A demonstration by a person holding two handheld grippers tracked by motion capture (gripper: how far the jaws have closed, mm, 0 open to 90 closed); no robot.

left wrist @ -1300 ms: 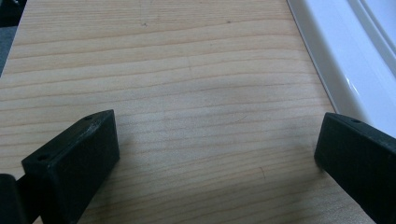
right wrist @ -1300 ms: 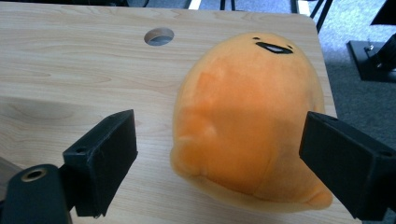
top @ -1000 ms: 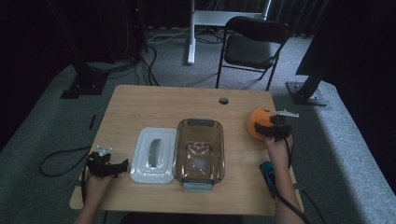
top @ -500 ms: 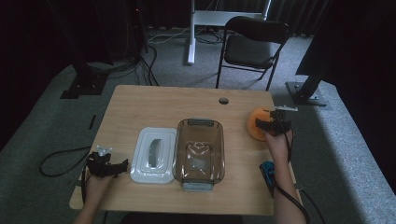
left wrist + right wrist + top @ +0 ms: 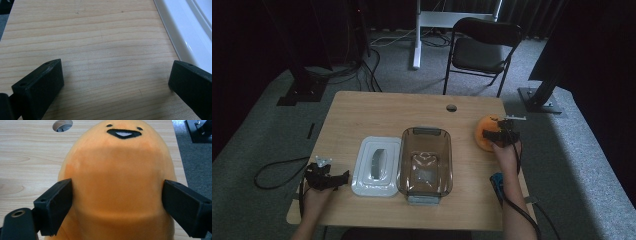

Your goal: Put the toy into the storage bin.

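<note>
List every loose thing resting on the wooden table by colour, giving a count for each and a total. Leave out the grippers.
Orange: 1, the plush toy between the right gripper jaws
White: 1, the lid
Clear brown: 1, the container
Blue: 1, a small object by the right forearm
Total: 4

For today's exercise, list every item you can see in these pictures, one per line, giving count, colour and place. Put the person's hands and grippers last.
Round orange plush toy with a black smiling face: one, orange, right side of table, between the right gripper's jaws.
Clear brownish plastic container: one, table centre.
White rectangular plastic lid: one, left of the container.
Light wooden table: one, with a round cable hole.
Black folding chair: one, beyond the table.
Left gripper: black, open over bare wood.
Right gripper: black, jaws flanking the toy.
</note>
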